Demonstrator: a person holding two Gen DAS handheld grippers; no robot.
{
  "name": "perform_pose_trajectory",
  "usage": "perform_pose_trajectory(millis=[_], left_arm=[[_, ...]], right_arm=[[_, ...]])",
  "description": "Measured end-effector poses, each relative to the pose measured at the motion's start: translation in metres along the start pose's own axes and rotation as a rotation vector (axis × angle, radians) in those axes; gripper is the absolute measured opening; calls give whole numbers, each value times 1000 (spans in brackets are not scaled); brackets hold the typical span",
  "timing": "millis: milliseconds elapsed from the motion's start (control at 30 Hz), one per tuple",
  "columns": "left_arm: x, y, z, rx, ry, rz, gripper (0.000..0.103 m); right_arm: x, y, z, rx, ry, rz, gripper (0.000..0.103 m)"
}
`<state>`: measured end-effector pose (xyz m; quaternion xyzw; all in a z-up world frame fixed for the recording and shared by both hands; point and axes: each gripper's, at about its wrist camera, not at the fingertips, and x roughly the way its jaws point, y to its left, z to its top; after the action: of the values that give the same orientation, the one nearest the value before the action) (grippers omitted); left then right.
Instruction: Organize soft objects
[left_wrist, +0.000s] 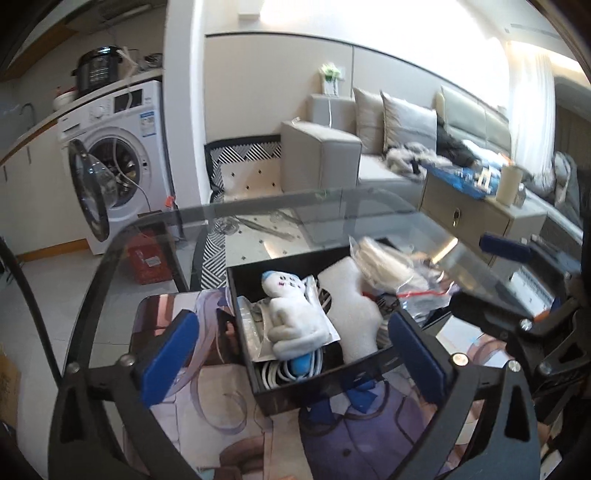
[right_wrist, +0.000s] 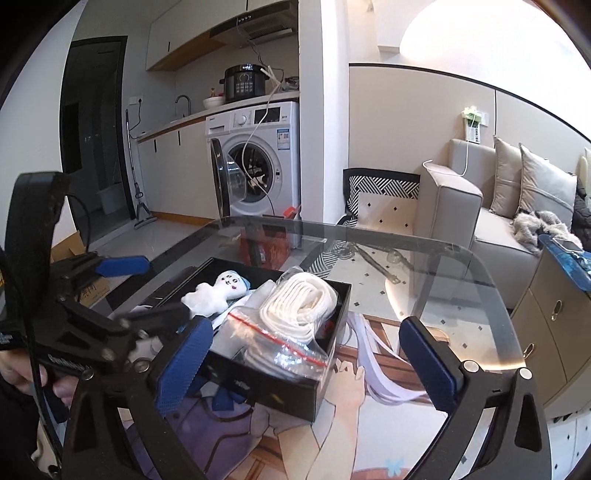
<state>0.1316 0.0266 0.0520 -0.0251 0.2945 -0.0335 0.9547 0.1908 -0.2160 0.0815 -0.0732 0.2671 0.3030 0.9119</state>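
A black open box (left_wrist: 280, 391) (right_wrist: 291, 387) sits on a printed mat on the glass table. In it lie a white plush doll (left_wrist: 295, 317) (right_wrist: 210, 295), a white foam piece (left_wrist: 351, 314) and a clear zip bag of white rope (left_wrist: 384, 266) (right_wrist: 299, 310). A white cable coil (left_wrist: 284, 373) lies under the doll. My left gripper (left_wrist: 295, 354) is open and empty, its blue pads either side of the box. My right gripper (right_wrist: 310, 354) is open and empty, just in front of the box. The right gripper shows in the left wrist view (left_wrist: 476, 273), the left in the right wrist view (right_wrist: 162, 291).
The glass table (right_wrist: 461, 266) has a rounded far edge. The printed mat (right_wrist: 332, 443) covers its near part. Beyond stand a washing machine (right_wrist: 258, 158) with its door open, a red crate (left_wrist: 151, 262), a sofa (left_wrist: 332, 155) and a low cabinet (left_wrist: 480, 218).
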Motion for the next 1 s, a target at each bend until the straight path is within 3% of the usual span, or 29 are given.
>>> perform_pose_trajectory(millis=[167,433,1000], left_arm=[[-26,4,-9,-36,-63,3,103],[-42,5,-34,-36,-98,57,103],[-24,-1,-59,-32,-127,98,103]], right_arm=[[-17,7,-9,-4,-19,5,103],[-29,14,-32,33,-53,29,103],[-35,16,-59,10,-135,5,103]])
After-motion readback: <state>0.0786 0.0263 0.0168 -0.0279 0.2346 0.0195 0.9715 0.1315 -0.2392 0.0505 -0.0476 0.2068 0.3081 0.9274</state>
